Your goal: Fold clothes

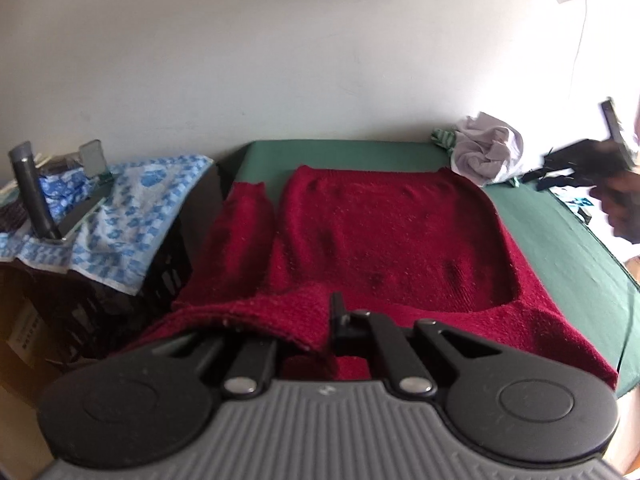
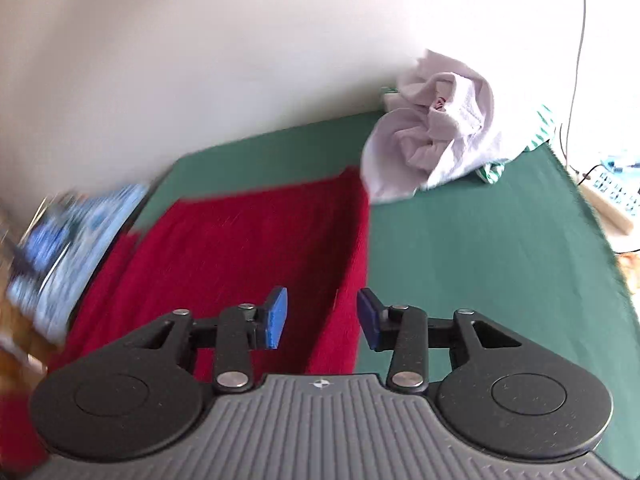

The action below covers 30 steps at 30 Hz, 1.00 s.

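Observation:
A dark red knitted sweater (image 1: 380, 232) lies flat on the green-covered table (image 1: 560, 240), one sleeve (image 1: 244, 232) stretched along its left side. My left gripper (image 1: 332, 320) is shut on the sweater's near edge, and a fold of red knit drapes over its left finger and hides it. In the right wrist view the sweater (image 2: 248, 248) is motion-blurred. My right gripper (image 2: 322, 316) hangs open above the sweater's right edge, its blue pads (image 2: 276, 320) apart with nothing held between them. In the left wrist view the right gripper (image 1: 592, 160) is a dark blur at the far right.
A crumpled white garment (image 2: 436, 132) lies at the table's back right over a green-striped cloth (image 2: 540, 128). Left of the table, a black crate (image 1: 176, 264) carries a blue-and-white patterned cloth (image 1: 132, 208) and a grey tube (image 1: 30, 192). A white wall stands behind.

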Available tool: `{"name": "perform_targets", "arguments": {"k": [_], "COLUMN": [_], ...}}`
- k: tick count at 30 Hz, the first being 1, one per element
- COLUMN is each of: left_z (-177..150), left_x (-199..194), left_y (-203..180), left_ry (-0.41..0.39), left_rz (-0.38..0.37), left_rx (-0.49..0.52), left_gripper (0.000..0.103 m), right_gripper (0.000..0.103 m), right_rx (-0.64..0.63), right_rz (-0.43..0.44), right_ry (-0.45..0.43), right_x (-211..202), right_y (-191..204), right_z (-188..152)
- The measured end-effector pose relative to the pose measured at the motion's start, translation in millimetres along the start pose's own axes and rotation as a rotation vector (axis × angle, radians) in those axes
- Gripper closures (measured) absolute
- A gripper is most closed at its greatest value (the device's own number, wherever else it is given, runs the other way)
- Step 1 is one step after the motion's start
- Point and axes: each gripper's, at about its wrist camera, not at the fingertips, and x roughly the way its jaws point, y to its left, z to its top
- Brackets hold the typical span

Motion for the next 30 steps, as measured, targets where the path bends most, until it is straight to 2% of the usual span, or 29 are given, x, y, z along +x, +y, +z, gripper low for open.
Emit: {"name": "perform_targets", "arguments": {"k": [3, 6, 8, 9, 10, 11, 15, 18, 21, 29, 30], "left_z": [4.3, 8.3, 10.9, 12.2, 13.5, 14.7, 18.4, 21.2, 23.8, 10.8, 7.3], "left_x": [-1.9, -1.6, -0.3, 0.4, 1.1, 1.7, 0.8, -10.0, -26.5, -37.7, -36.6], "left_y": [-9.4, -23.7, -32.2, -35.2, -36.8, -37.6, -30.4, -17.8, -7.5, 0.8, 1.3], "left_ry": [0.000, -0.004, -0.008, -0.011, -0.014, -0.017, -0.022, -0.030, -0.042, 0.000, 0.009], "left_rz": [0.045, 0.089, 0.123, 0.138, 0.148, 0.160, 0.221, 0.262, 0.294, 0.313, 0.316], "left_rx": [-0.023, -0.024, -0.017, -0.015, -0.019, -0.023, -0.033, -0.051, -0.062, -0.043, -0.042], "left_gripper": [0.101, 0.101, 0.101, 0.101, 0.101, 0.101, 0.101, 0.101, 0.101, 0.101, 0.101], "right_gripper": [0.061, 0.061, 0.064, 0.073, 0.092, 0.100, 0.099, 0.099, 0.099, 0.097, 0.091], "right_rx": [0.041, 0.076, 0.090, 0.089, 0.088, 0.068, 0.027, 0.074, 0.105, 0.053, 0.052], "right_rz": [-0.053, -0.125, -0.139, -0.138, -0.136, -0.132, -0.081, -0.013, 0.018, 0.044, 0.051], "right_ry": [0.019, 0.040, 0.064, 0.083, 0.101, 0.106, 0.101, 0.100, 0.124, 0.172, 0.165], "right_x": [63.8, 111.7, 142.1, 151.8, 161.2, 164.2, 164.6, 164.0, 173.6, 200.1, 195.8], "right_y": [-6.4, -14.9, -25.8, -27.4, -28.9, -27.0, -15.4, -8.0, 3.5, 29.1, 27.9], "right_z": [33.1, 48.2, 59.4, 61.5, 63.5, 64.8, 73.6, 82.3, 81.7, 58.8, 60.0]}}
